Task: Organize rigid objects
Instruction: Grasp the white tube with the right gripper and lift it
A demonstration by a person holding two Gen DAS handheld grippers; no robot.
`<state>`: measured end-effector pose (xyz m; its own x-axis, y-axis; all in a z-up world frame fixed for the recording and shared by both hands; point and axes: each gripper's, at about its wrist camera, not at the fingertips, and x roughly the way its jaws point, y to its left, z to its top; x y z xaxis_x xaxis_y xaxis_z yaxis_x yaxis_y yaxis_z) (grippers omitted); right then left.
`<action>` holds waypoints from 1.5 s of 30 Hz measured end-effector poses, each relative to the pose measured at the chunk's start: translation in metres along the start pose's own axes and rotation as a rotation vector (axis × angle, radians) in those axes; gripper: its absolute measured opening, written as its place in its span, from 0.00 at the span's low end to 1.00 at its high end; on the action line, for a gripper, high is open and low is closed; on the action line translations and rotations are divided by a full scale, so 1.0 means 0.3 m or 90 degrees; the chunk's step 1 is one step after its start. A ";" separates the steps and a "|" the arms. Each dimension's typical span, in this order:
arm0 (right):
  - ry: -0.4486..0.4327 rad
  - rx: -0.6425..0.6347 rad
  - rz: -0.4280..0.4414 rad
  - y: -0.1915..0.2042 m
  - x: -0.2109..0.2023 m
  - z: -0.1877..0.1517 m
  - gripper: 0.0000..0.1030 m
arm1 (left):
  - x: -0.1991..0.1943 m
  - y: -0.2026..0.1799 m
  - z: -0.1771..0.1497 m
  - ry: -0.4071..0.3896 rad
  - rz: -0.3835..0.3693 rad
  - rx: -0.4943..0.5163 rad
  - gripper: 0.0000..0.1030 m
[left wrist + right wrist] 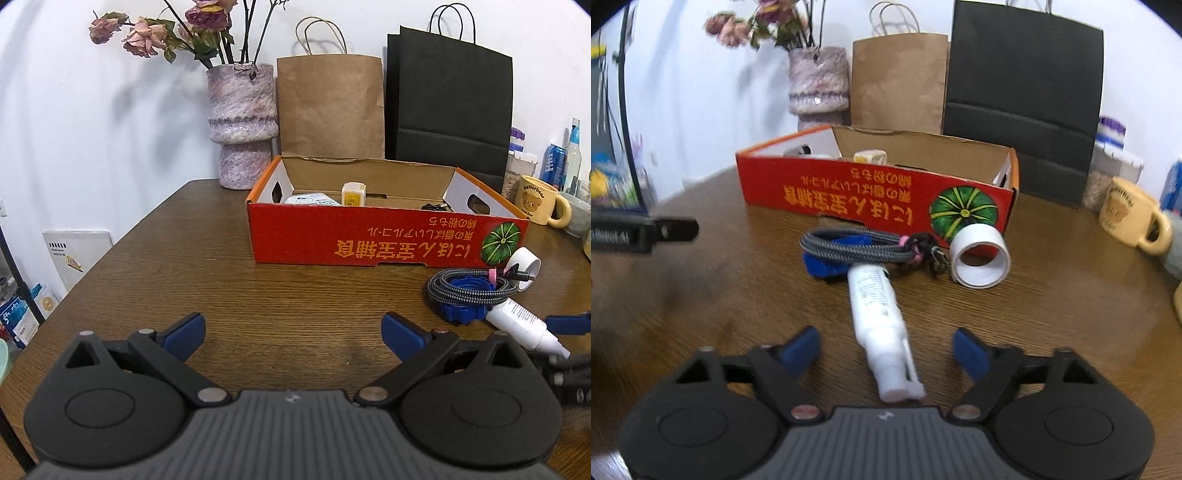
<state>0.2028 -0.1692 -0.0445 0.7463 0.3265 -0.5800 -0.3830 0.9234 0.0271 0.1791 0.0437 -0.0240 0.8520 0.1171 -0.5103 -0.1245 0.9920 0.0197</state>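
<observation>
A red cardboard box [384, 236] stands open on the wooden table [221, 288]; it also shows in the right wrist view [849, 195]. Inside lie a small yellow box [353, 194], a white item and a black item. In front of the box lie a coiled grey cable [857, 245] on a blue cap [822, 266], a white tape roll [980, 256] and a white spray bottle [882, 328]. My right gripper [886, 350] is open, its jaws on either side of the bottle's nozzle end. My left gripper [293, 336] is open and empty over bare table.
A purple vase [242, 125] with dried flowers, a brown paper bag [330, 107] and a black bag [448, 103] stand behind the box. A yellow bear mug [539, 205] and bottles stand at the right. The table's left edge drops off toward shelving.
</observation>
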 end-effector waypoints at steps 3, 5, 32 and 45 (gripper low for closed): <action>-0.006 -0.004 -0.005 0.012 0.003 0.002 0.29 | 0.001 0.003 0.001 0.000 -0.002 -0.002 1.00; -0.011 -0.012 -0.010 0.020 -0.002 0.002 0.28 | 0.002 0.007 0.002 0.001 -0.002 -0.004 1.00; -0.153 0.039 -0.035 -0.045 -0.164 0.038 0.27 | 0.026 0.017 0.008 -0.003 0.047 -0.023 1.00; -0.170 0.098 -0.086 -0.185 -0.163 0.044 0.27 | 0.023 -0.116 0.060 -0.017 0.019 -0.009 1.00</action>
<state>0.1949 -0.2338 -0.0069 0.9087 0.2225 -0.3533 -0.2003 0.9748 0.0987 0.1984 0.0109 -0.0129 0.8610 0.1480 -0.4866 -0.1570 0.9873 0.0224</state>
